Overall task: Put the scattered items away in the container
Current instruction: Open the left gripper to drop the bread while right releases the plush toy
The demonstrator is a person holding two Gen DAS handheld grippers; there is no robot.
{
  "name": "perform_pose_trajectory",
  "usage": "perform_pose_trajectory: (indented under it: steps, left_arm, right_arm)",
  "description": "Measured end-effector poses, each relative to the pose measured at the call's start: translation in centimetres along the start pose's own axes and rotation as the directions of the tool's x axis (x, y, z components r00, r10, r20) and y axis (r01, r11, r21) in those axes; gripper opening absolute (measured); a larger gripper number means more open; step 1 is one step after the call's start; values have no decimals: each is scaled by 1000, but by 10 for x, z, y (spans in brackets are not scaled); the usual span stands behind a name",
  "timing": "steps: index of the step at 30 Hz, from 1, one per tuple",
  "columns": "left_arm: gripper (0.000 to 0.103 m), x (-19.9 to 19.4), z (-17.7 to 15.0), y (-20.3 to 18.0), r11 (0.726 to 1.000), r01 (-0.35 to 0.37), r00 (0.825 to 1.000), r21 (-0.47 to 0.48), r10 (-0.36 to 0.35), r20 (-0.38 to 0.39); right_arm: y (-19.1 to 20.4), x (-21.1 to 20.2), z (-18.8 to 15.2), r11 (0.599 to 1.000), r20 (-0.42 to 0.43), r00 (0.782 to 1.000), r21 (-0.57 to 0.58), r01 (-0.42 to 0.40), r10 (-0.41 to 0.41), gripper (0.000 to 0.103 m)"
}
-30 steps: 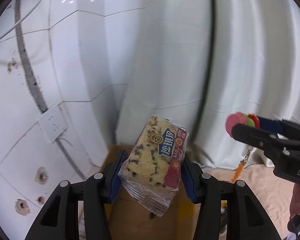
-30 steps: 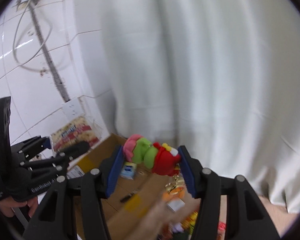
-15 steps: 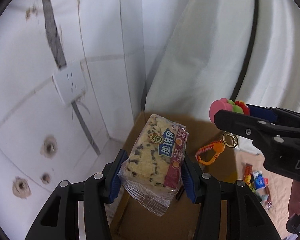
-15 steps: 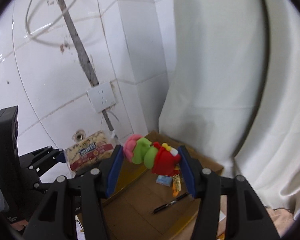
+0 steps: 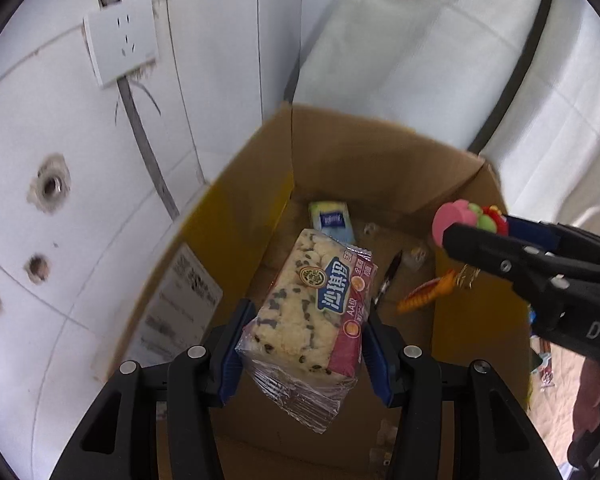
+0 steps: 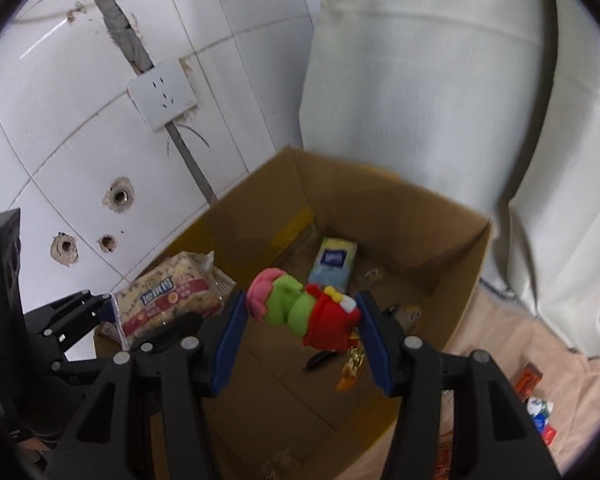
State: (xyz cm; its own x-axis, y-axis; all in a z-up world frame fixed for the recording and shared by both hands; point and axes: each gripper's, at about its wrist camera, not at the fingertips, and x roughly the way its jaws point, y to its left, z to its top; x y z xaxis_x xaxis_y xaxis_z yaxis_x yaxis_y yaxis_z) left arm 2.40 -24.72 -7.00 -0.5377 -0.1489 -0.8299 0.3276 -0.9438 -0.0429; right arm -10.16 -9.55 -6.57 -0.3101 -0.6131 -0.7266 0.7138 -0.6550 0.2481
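An open cardboard box [image 5: 380, 160] [image 6: 388, 208] stands in the corner by the tiled wall. My left gripper [image 5: 304, 344] is shut on a wrapped snack cake packet [image 5: 312, 308] [image 6: 168, 300] and hangs over the box's near left part. My right gripper [image 6: 300, 328] is shut on a plush keychain toy [image 6: 304, 312] [image 5: 472, 216] in pink, green and red, with an orange and gold strap [image 5: 424, 296] dangling beneath it above the box. On the box floor lie a tissue pack [image 5: 332, 220] [image 6: 334, 264] and a black pen [image 5: 388, 280] [image 6: 320, 360].
A white wall socket [image 5: 120, 48] [image 6: 162, 94] is on the tiles at the left. White curtains [image 6: 440, 100] hang behind the box. Small snack packets [image 6: 536, 400] lie on the beige cloth [image 6: 540, 344] at the right of the box.
Both grippers have dropped and tilted down toward the box, still holding their items. The box inside now fills the views, and the toy's strap hangs over it.
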Motion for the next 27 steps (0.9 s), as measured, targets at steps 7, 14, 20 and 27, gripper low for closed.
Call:
perform_pose_trajectory:
  steps: [7, 14, 20, 27]
  left_arm:
    - [53, 12, -6, -6, 1000, -15, 999, 18, 16, -42]
    - [79, 16, -5, -14, 999, -28, 999, 23, 29, -40]
    - [95, 20, 3, -14, 1000, -18, 999, 9, 18, -38]
    - [103, 6, 5, -26, 999, -25, 999, 21, 25, -29]
  right_arm:
    - [10, 2, -3, 999, -42, 998, -19, 35, -36, 60]
    - [13, -18, 3, 993, 9, 994, -51, 107, -106, 86]
    - [3, -35, 0, 982, 77, 983, -73, 174, -168, 103]
    - [-25, -51, -7, 974, 95, 970, -4, 225, -223, 103]
